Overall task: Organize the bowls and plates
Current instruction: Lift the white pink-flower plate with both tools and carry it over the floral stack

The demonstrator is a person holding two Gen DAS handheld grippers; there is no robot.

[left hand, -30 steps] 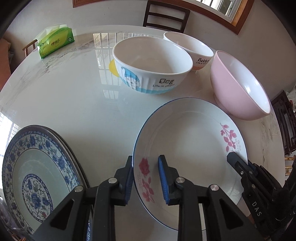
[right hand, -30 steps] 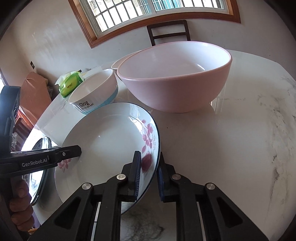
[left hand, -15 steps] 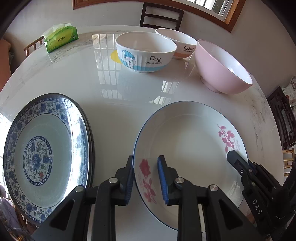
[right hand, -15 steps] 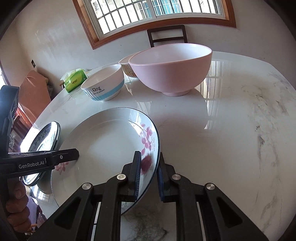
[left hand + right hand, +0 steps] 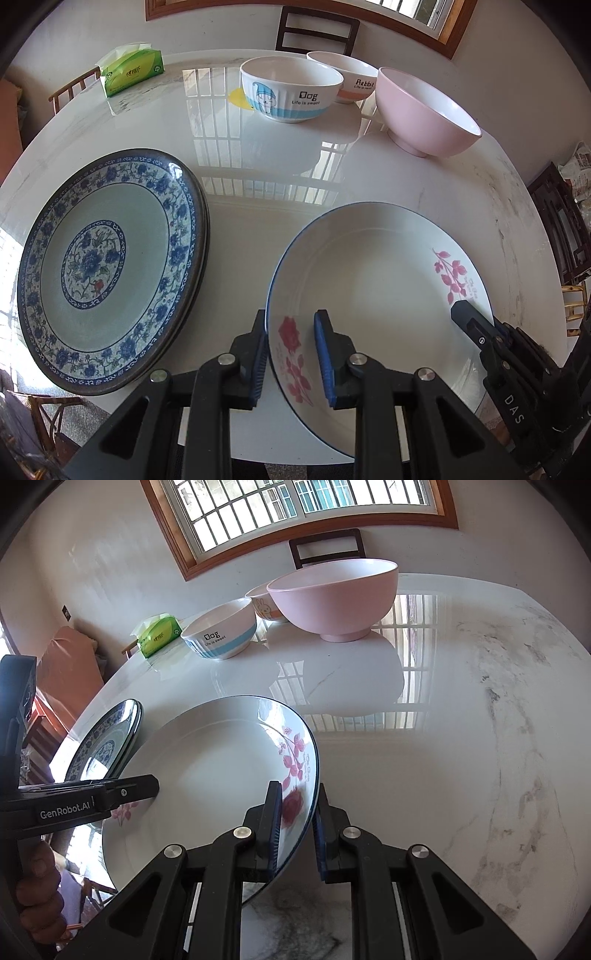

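A white plate with pink flowers (image 5: 369,295) (image 5: 207,768) hangs tilted just above the marble table (image 5: 147,122), held from two sides. My left gripper (image 5: 291,321) is shut on its near left rim, one pad under the rim and one inside. My right gripper (image 5: 298,794) is shut on the opposite rim, beside the red rose print; its finger (image 5: 476,325) also shows in the left wrist view. A stack of blue-patterned plates (image 5: 103,266) (image 5: 107,738) lies just left of the held plate. At the far side stand a Dog bowl (image 5: 291,88), a Rabbit bowl (image 5: 351,77) and a pink bowl (image 5: 424,110).
A green tissue pack (image 5: 129,70) lies at the far left of the table. A dark chair (image 5: 317,33) stands behind the bowls under the window. A person's hand (image 5: 37,886) grips the left tool. The table's near edge (image 5: 221,454) runs under the grippers.
Both grippers have carried the white plate back from the bowls, which now look smaller and farther. The blue plate stack has come fully into view beside it. Neither grip has changed.
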